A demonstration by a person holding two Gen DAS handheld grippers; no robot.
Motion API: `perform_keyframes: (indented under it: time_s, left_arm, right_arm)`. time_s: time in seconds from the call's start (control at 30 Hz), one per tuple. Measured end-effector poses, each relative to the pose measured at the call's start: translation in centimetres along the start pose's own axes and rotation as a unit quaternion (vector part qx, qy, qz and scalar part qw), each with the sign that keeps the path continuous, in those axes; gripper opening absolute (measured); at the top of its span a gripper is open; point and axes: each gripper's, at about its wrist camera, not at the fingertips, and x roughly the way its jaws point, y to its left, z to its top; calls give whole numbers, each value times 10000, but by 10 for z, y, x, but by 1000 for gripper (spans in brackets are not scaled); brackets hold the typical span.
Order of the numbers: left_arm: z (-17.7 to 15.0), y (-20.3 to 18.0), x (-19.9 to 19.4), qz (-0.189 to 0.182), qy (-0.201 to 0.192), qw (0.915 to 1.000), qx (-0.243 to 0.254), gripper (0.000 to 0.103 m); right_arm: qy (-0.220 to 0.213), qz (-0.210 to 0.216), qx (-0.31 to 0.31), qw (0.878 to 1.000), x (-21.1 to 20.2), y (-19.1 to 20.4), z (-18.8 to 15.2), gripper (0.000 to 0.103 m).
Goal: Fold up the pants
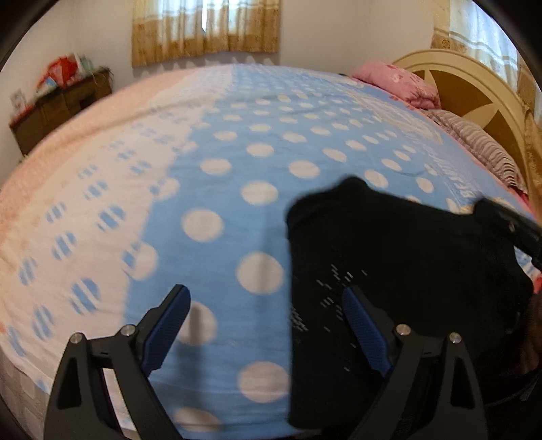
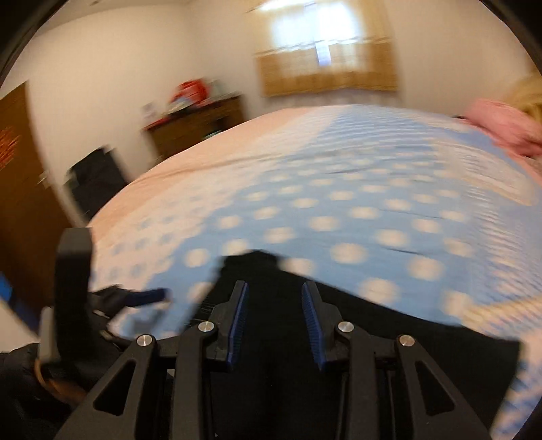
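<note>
The black pants (image 1: 399, 257) lie folded into a compact bundle on the blue polka-dot bedspread (image 1: 237, 162), at the near right of the left wrist view. My left gripper (image 1: 266, 298) is wide open above the bed, its right finger over the bundle's left edge, and it holds nothing. In the blurred right wrist view the pants (image 2: 271, 270) lie right under my right gripper (image 2: 274, 291), whose fingers are parted with a gap and nothing between them. The other gripper (image 2: 149, 296) shows at the left there.
A pink pillow (image 1: 396, 81) and a striped pillow (image 1: 474, 142) lie by the cream headboard (image 1: 474, 94) at the right. A brown dresser (image 1: 57, 108) with clutter stands by the far wall. A curtained window (image 1: 206, 30) is behind the bed.
</note>
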Motion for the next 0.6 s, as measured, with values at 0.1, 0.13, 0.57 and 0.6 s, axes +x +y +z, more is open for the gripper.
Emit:
perform_keyframes:
  time_s: [0.1, 0.13, 0.57, 0.6]
  left_arm:
    - [-10, -7, 1, -5, 19, 10000, 51, 88]
    - [-13, -7, 1, -26, 25, 10000, 36, 87]
    - [-29, -22, 3, 46, -88, 9994, 327, 77]
    - [-29, -22, 2, 35, -90, 9994, 334, 78]
  right_arm:
    - [447, 421, -531, 9967, 42, 28, 2, 34]
    - [672, 260, -681, 9951, 60, 34, 1, 33]
    - [839, 140, 44, 9964, 119, 11, 37, 29]
    - [710, 367, 373, 9961, 114, -1, 38, 29]
